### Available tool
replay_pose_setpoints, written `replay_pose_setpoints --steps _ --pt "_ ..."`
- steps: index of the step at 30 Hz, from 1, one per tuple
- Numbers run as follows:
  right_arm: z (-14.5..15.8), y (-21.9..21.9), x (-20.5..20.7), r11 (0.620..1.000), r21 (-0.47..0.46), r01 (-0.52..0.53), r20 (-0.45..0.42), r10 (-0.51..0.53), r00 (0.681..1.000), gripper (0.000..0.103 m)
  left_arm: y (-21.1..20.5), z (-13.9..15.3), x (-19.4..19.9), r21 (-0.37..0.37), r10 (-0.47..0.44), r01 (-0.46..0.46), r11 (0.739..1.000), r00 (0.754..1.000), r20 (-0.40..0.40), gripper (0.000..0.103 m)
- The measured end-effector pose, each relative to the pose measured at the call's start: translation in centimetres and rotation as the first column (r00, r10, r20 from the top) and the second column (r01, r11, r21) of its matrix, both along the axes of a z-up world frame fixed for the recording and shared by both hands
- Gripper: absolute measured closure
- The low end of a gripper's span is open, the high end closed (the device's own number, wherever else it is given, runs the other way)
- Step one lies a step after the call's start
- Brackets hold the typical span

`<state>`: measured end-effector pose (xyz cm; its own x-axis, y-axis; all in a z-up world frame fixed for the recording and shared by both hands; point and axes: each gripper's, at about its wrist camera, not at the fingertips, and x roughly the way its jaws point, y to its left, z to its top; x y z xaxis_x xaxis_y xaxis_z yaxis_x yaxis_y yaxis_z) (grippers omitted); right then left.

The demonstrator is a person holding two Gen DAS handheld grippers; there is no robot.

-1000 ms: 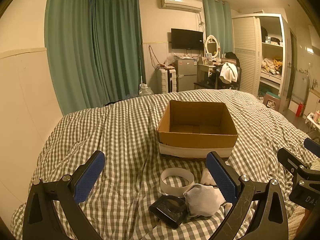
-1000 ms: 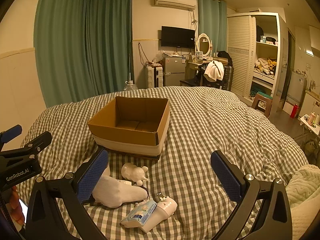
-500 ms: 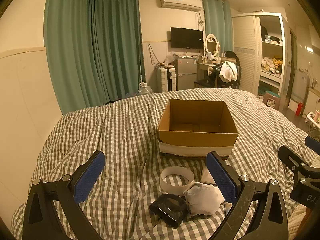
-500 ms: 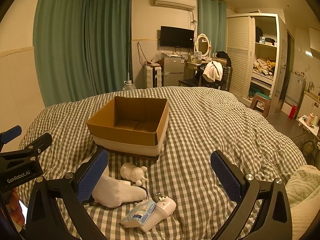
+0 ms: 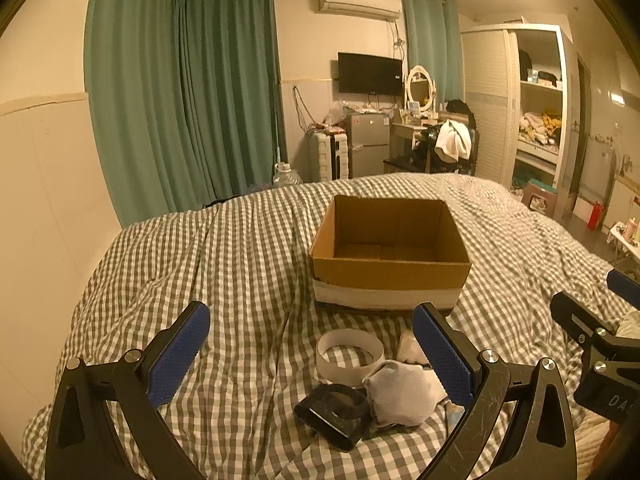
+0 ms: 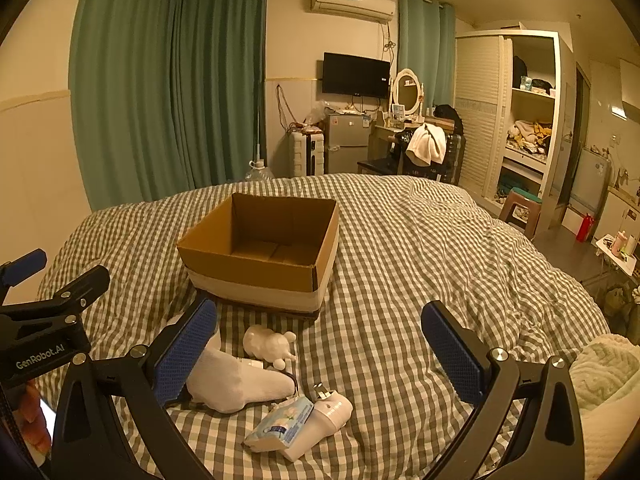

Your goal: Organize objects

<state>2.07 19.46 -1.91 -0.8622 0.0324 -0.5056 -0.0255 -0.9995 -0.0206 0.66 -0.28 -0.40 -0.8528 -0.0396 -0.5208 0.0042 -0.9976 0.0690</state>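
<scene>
An empty cardboard box (image 5: 390,252) (image 6: 264,248) stands on the checked bed. In front of it lie a white tape ring (image 5: 349,356), a black square item (image 5: 334,414) and a white sock (image 5: 402,394) (image 6: 236,380). The right wrist view also shows a small white figurine (image 6: 266,343), a tissue pack (image 6: 280,426) and a white plug adapter (image 6: 324,420). My left gripper (image 5: 310,354) hovers open above the ring and black item, holding nothing. My right gripper (image 6: 320,354) is open over the figurine and adapter, empty too.
The checked duvet (image 6: 420,248) covers the whole bed. A wall runs along the left side (image 5: 48,200). A cream blanket (image 6: 608,376) lies at the right edge. Beyond the bed are green curtains, a small fridge, a dressing table and a wardrobe.
Both grippers have shifted only slightly; the view has barely drifted. The objects on the bed lie where they were.
</scene>
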Motion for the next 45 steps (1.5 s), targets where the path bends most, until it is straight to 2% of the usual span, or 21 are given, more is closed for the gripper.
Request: replay_pose_setpoints --steps 10,16,18,25,29,31,32,34,36,39,42,44,45 --pt "-2.5 0.4 -0.6 1.0 -0.019 0.011 0.07 -0.01 0.998 0.001 -0.3 -4.0 -1.6 -0.022 -0.008 0.011 1.0 0.992 0.124 0.0" --pt "-5.8 0.8 -1.4 0.999 -0.022 0.024 0.165 -0.02 0.986 0.002 0.0 -7.5 -2.1 -0.063 -0.006 0.02 0.998 0.979 0.205 0.0" --pt "-7.3 1.3 -1.8 0.999 -0.038 0.038 0.204 -0.03 0.979 0.008 -0.1 -8.6 -2.3 -0.077 -0.008 0.026 0.997 0.974 0.225 0.0" --pt "-10.2 1.5 -2.5 0.995 -0.091 0.034 0.287 -0.006 0.958 0.013 -0.4 -11.6 -2.8 -0.114 -0.003 0.038 0.993 0.956 0.292 0.0" --pt "-12.6 0.4 -3.2 0.995 -0.098 0.003 0.366 0.033 0.93 0.023 -0.8 -13.2 -3.2 -0.116 -0.01 0.05 0.992 0.945 0.328 0.0" --pt "-13.7 -0.4 -3.4 0.994 -0.11 -0.018 0.402 0.061 0.914 0.035 -0.9 -13.5 -3.3 -0.097 -0.028 0.064 0.993 0.943 0.331 0.0" --pt "-14.1 -0.8 -3.5 0.993 -0.115 -0.032 0.413 0.077 0.908 0.045 -0.9 -13.6 -3.4 -0.09 -0.04 0.073 0.993 0.943 0.33 0.0" --pt "-14.7 -1.7 -3.5 0.991 -0.121 -0.058 0.435 0.106 0.894 0.056 -0.6 -13.8 -3.5 -0.087 -0.062 0.096 0.992 0.941 0.333 0.0" --pt "-15.0 -2.2 -3.5 0.992 -0.104 -0.072 0.44 0.111 0.891 0.058 -0.2 -14.1 -3.6 -0.077 -0.089 0.122 0.989 0.935 0.345 0.001" --pt "-15.0 -2.4 -3.4 0.993 -0.092 -0.077 0.44 0.11 0.891 0.065 0.1 -14.7 -3.8 -0.047 -0.133 0.162 0.986 0.919 0.371 0.008" --pt "-15.0 -1.9 -3.4 0.992 -0.112 -0.064 0.441 0.107 0.891 0.067 0.5 -15.5 -4.2 -0.011 -0.179 0.2 0.98 0.9 0.397 0.022" --pt "-15.1 -1.8 -3.5 0.992 -0.112 -0.059 0.443 0.103 0.891 0.069 0.5 -15.7 -4.3 0.037 -0.227 0.232 0.972 0.884 0.409 0.043" --pt "-15.1 -1.8 -3.6 0.992 -0.11 -0.058 0.443 0.102 0.891 0.07 0.6 -15.7 -4.3 0.05 -0.243 0.244 0.968 0.88 0.408 0.047"
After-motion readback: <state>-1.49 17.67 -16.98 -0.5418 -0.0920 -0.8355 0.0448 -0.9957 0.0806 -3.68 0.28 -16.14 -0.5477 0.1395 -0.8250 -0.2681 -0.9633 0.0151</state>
